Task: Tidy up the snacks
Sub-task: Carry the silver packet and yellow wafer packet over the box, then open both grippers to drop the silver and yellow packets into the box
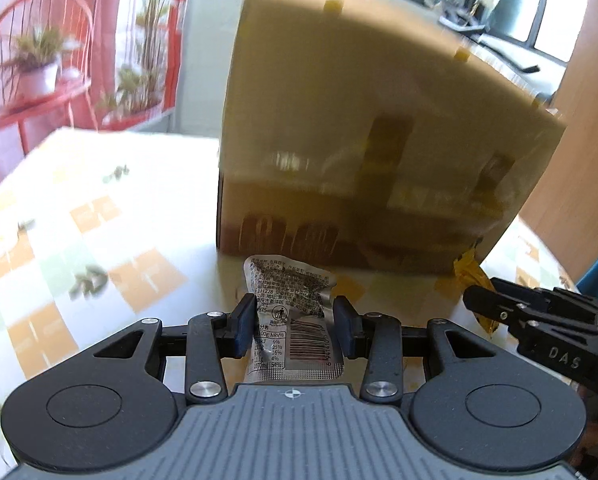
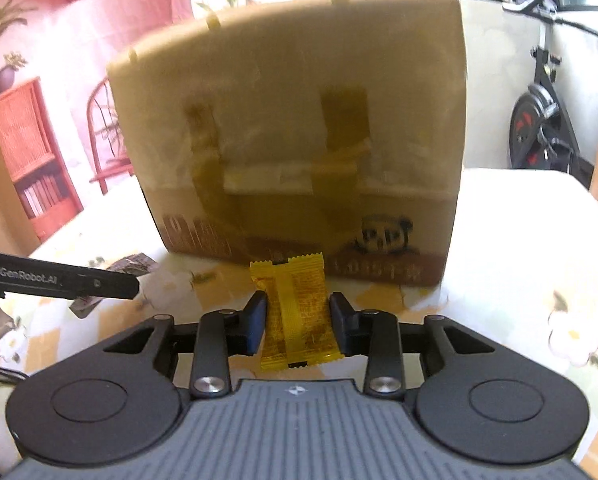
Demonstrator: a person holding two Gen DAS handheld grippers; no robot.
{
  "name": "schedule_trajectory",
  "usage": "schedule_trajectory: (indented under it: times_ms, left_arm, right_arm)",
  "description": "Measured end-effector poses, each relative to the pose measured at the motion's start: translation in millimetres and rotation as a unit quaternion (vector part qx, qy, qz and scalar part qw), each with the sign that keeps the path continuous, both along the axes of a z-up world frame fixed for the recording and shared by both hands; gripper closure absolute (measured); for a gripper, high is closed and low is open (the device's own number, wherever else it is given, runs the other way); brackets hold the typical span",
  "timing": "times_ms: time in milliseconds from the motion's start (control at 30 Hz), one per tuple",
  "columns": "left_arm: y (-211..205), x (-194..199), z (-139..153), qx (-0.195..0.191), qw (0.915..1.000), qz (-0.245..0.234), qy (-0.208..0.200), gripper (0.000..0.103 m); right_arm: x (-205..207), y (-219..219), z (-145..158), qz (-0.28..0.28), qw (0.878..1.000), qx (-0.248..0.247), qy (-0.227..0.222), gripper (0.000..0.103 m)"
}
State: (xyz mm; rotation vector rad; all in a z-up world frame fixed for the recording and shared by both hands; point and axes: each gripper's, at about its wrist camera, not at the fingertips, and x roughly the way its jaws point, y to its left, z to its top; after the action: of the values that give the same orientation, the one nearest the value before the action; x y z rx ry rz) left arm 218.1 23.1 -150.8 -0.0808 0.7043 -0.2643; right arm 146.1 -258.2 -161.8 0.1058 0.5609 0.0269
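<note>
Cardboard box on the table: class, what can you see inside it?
Nothing inside shows. Both wrist views face only the cardboard box's taped outer wall, which rises above the cameras and hides its contents. Whether its top is open cannot be told.

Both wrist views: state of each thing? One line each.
Left tongs: shut on silver packet.
Silver packet: held between the pads, barcode side facing the camera, off the table.
Right tongs: shut on yellow packet.
Yellow packet: held upright between the pads.
Box: standing on the table, taped; whether its top is open cannot be told.
</note>
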Motion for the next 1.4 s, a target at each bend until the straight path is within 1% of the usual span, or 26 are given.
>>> schedule_trajectory:
  times_ms: [167,333,467,567,667,800,867,1033,1167,1200,1267,1300,1333,1367,1400]
  left_arm:
    - [0.7,-4.6,42.9,0.001,0.9974,-0.027,-0.067,0.059]
    - [-1.6,-5.0,91.2,-0.011,0.9896,-0.055,-0.133,0.059]
    - [-8.5,-0.1,117.8,-0.022,0.9837,-0.069,-0.165,0.059]
    - [-16.9,9.0,130.0,-0.025,0.9809,-0.073,-0.178,0.059]
    - [-22.8,23.8,142.2,-0.033,0.9818,-0.082,-0.168,0.059]
    - [-29.6,58.6,151.9,-0.035,0.9844,-0.075,-0.156,0.059]
    - [-30.1,76.2,153.3,-0.039,0.9870,-0.073,-0.137,0.059]
    - [-35.9,117.8,147.9,-0.025,0.9921,-0.057,-0.109,0.059]
    - [-36.0,137.2,140.3,-0.013,0.9946,-0.050,-0.089,0.057]
    - [-35.5,139.3,138.7,-0.010,0.9951,-0.048,-0.086,0.056]
    - [-31.3,141.2,138.3,-0.009,0.9955,-0.047,-0.082,0.044]
    - [-29.0,140.3,138.5,-0.010,0.9953,-0.046,-0.085,0.041]
    - [-25.9,137.4,139.6,-0.009,0.9950,-0.046,-0.088,0.035]
    - [-24.5,135.3,140.1,-0.005,0.9948,-0.046,-0.091,0.031]
    - [-23.0,132.9,140.9,0.000,0.9946,-0.045,-0.094,0.029]
  right_arm:
    - [-2.8,3.0,36.6,0.005,0.999,-0.002,-0.052,0.067]
    - [-4.4,6.4,79.9,0.014,0.993,-0.006,-0.114,0.067]
    - [-3.7,9.0,109.0,0.026,0.988,-0.011,-0.150,0.067]
    - [0.8,12.0,124.9,0.034,0.985,-0.024,-0.167,0.067]
    - [9.7,13.3,136.0,0.034,0.983,-0.041,-0.173,0.067]
    - [33.6,8.4,148.7,0.025,0.983,-0.057,-0.171,0.067]
    - [52.2,0.4,154.5,0.009,0.985,-0.055,-0.162,0.067]
    - [102.9,-25.3,159.2,-0.036,0.991,-0.042,-0.122,0.067]
    - [131.9,-38.0,159.8,-0.063,0.993,-0.029,-0.098,0.066]
    - [137.4,-39.8,159.0,-0.068,0.993,-0.024,-0.091,0.064]
    - [143.2,-42.3,157.7,-0.074,0.994,-0.021,-0.082,0.062]
    - [143.8,-41.8,156.9,-0.075,0.994,-0.023,-0.079,0.057]
    - [143.1,-40.7,156.8,-0.076,0.994,-0.026,-0.078,0.055]
    - [141.2,-40.6,156.4,-0.075,0.994,-0.027,-0.079,0.049]
    - [139.1,-39.9,156.6,-0.070,0.994,-0.026,-0.081,0.044]
